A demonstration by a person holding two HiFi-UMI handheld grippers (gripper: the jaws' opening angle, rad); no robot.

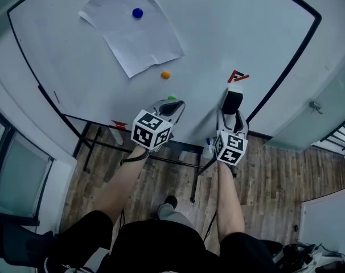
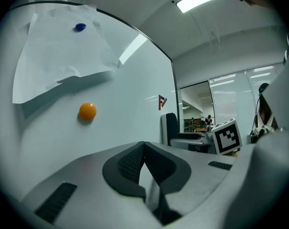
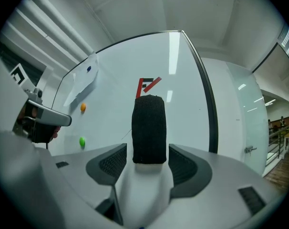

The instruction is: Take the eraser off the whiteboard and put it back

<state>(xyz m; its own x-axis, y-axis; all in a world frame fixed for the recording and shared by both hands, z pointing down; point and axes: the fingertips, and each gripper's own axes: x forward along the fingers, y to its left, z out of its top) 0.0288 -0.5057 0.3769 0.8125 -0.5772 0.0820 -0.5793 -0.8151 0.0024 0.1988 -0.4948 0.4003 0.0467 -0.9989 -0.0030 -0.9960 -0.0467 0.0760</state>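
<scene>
We're clamping the right tool [image 3: 148,161] on the eraser [image 3: 148,128], at the whiteboard [image 1: 218,33] just under the red mark [image 1: 238,77]. The left tool [image 2: 143,162] is sitting closed and empty beside the green magnet [image 1: 171,98], with the orange magnet [image 1: 165,74] beyond.

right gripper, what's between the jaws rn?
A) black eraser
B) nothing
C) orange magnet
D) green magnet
A: in the right gripper view the black eraser stands upright between the jaws of the right gripper, with the whiteboard behind it.
</scene>
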